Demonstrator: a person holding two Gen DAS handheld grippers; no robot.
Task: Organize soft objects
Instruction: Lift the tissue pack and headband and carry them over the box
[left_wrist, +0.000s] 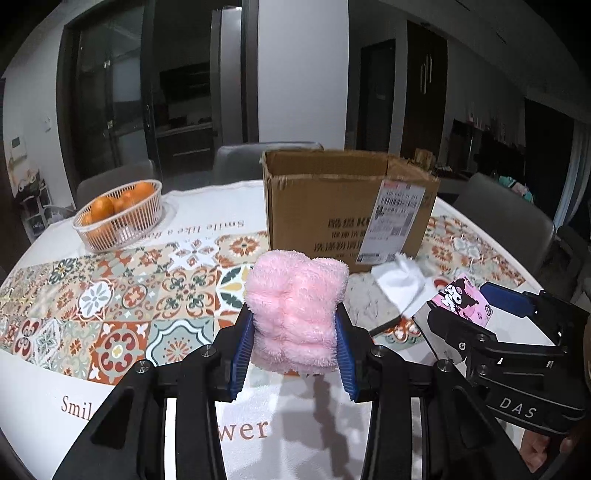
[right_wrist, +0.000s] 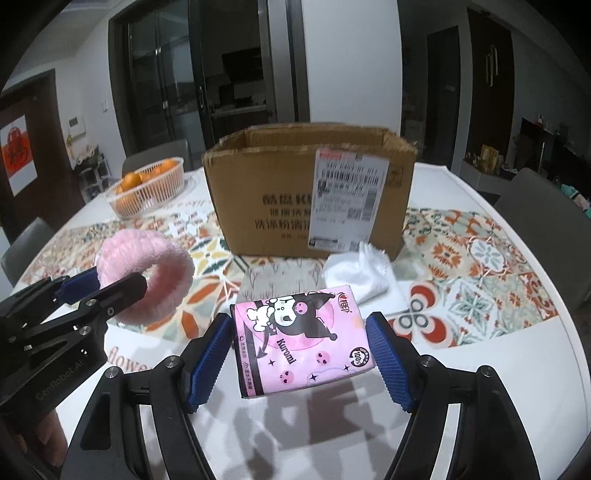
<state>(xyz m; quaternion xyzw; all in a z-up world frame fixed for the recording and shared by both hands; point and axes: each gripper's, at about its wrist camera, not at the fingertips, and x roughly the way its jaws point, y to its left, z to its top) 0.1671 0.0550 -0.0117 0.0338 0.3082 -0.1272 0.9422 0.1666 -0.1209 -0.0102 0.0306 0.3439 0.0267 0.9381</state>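
Observation:
My left gripper (left_wrist: 293, 345) is shut on a fluffy pink towel (left_wrist: 295, 310) and holds it above the table; it also shows in the right wrist view (right_wrist: 147, 278). My right gripper (right_wrist: 301, 354) is shut on a pink Kuromi tissue pack (right_wrist: 301, 343), lifted over the table; the pack also shows in the left wrist view (left_wrist: 461, 301). An open cardboard box (left_wrist: 347, 206) stands behind both, also in the right wrist view (right_wrist: 306, 192). A crumpled white cloth (right_wrist: 358, 271) lies in front of the box.
A white basket of oranges (left_wrist: 120, 214) stands at the far left of the round table with a patterned tablecloth (left_wrist: 110, 302). A grey printed cloth (right_wrist: 280, 278) lies before the box. Grey chairs (left_wrist: 506, 218) surround the table.

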